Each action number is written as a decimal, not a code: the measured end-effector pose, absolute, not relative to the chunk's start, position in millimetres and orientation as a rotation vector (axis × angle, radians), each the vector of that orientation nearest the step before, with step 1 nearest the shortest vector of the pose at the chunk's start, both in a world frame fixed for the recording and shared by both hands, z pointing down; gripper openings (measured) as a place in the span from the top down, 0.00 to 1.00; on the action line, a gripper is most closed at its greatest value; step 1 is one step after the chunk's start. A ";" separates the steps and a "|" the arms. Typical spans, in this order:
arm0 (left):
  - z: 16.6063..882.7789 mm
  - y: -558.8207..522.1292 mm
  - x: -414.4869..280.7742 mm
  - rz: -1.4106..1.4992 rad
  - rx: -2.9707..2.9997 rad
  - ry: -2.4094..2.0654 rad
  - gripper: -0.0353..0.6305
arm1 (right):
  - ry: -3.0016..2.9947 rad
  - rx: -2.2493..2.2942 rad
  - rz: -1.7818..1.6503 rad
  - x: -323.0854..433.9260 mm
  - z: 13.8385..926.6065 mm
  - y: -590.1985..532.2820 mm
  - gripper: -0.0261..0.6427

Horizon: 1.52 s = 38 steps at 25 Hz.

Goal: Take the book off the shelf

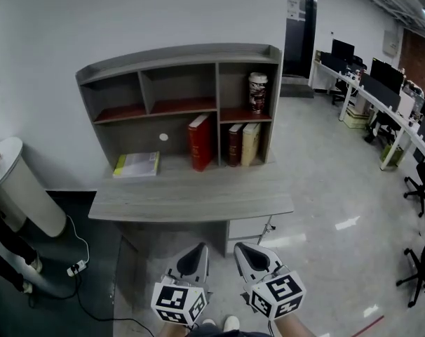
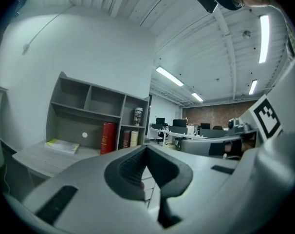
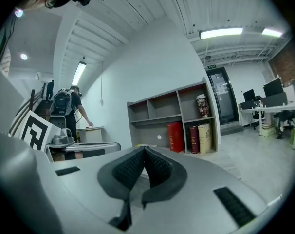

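left claw [image 2: 146, 148] was fully together, pads meeting at the tip, nothing between them. right claw [image 3: 145, 150] same: ribbed black pads tip to tip, empty. both pointed at the shelf [image 1: 177, 56] from well short of the desk [image 1: 191, 201], touching nothing.

red book [image 1: 200, 142] stood upright in the wide lower bay, just beside the divider on its right. the next bay held a dark red book [image 1: 234, 144] and a beige book [image 1: 250, 143], upright, side by side. a yellow-green book [image 1: 137, 164] lay flat at the left of the wide bay. a printed cup [image 1: 257, 93] stood in the upper right cubby.

shelf and desk were grey wood-grain, boxy. upper cubby floors were reddish. the shelf sat on the desk against a plain white wall. floor [image 1: 325, 188] was pale and glossy. a white cylindrical bin [image 1: 19, 184] stood left of the desk, with a power strip [image 1: 77, 267] on the dark floor near it. office desks with monitors [image 1: 370, 76] and black chairs [image 1: 419, 184] ran along the right. a person with a backpack [image 3: 64, 104] stood off to the left in the right gripper view.
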<state>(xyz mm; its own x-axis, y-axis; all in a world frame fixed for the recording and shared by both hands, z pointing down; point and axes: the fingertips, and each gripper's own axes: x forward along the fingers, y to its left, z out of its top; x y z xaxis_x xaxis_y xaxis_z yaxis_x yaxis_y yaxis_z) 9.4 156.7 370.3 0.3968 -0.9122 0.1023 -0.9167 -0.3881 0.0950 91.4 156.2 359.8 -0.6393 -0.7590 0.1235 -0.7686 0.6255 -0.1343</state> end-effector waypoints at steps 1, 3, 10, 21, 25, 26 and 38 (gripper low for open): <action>368.0 154.4 9.7 0.046 2.508 -1.665 0.93 | -2.787 1.310 0.256 93.4 357.0 153.7 0.95; 364.1 150.3 9.9 0.045 2.503 -1.688 0.93 | -2.796 1.315 0.235 97.8 351.1 148.3 0.95; 360.4 140.2 15.1 0.070 2.485 -1.736 0.93 | -2.803 1.340 0.221 113.0 346.2 136.5 0.95; 367.0 117.0 21.2 0.066 2.455 -1.740 0.93 | -2.801 1.304 0.243 113.1 353.3 115.7 0.95; 367.8 104.4 20.5 0.070 2.446 -1.742 0.93 | -2.798 1.296 0.254 112.6 355.6 103.2 0.95; 368.1 100.9 20.7 0.073 2.446 -1.741 0.93 | -2.796 1.296 0.260 113.0 356.7 99.2 0.95; 374.1 32.0 4.7 0.082 2.445 -1.722 0.93 | -2.771 1.293 0.291 95.3 367.6 34.7 0.95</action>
